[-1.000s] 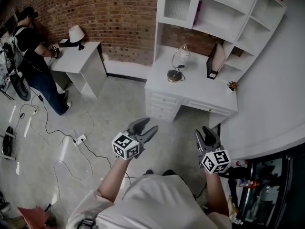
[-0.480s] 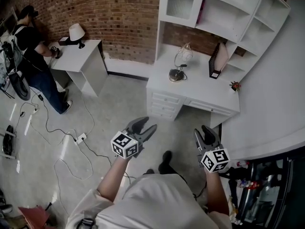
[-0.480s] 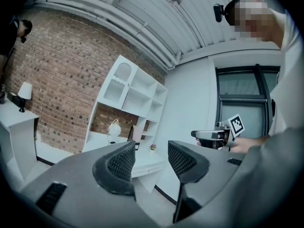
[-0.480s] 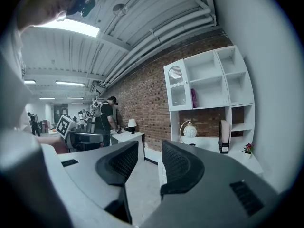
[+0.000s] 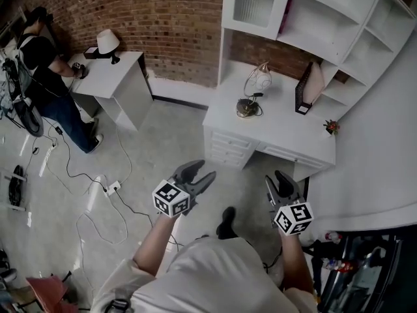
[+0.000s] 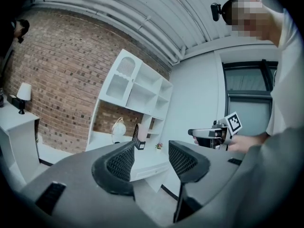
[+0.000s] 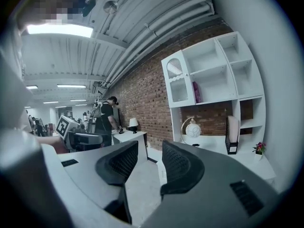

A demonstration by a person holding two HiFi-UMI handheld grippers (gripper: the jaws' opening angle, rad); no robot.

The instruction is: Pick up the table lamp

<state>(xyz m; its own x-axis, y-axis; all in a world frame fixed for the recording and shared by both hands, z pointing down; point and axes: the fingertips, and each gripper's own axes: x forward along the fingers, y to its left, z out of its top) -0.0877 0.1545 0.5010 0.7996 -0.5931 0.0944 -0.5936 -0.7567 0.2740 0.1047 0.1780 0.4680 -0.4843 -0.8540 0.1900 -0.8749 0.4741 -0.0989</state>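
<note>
The table lamp (image 5: 254, 90), a pale globe in a thin metal arch on a round base, stands on the white desk (image 5: 287, 129) well ahead of me. It shows small in the left gripper view (image 6: 118, 128) and in the right gripper view (image 7: 192, 129). My left gripper (image 5: 200, 173) and right gripper (image 5: 279, 180) hover over the floor in front of me, far short of the desk. Both are open with nothing between the fingers, as their own views show (image 6: 151, 158) (image 7: 149, 161).
A white shelf hutch (image 5: 306, 18) rises behind the desk, which also carries a file holder (image 5: 306, 89) and a small flower pot (image 5: 332, 127). At the left a person (image 5: 45, 70) stands by a smaller desk (image 5: 120, 74) with a shaded lamp (image 5: 107, 43). Cables and a power strip (image 5: 109, 189) lie on the floor.
I have stepped forward: a shoe now shows below the grippers, and the desk with the lamp has slid right and down in the head view. Both grippers stay open.
</note>
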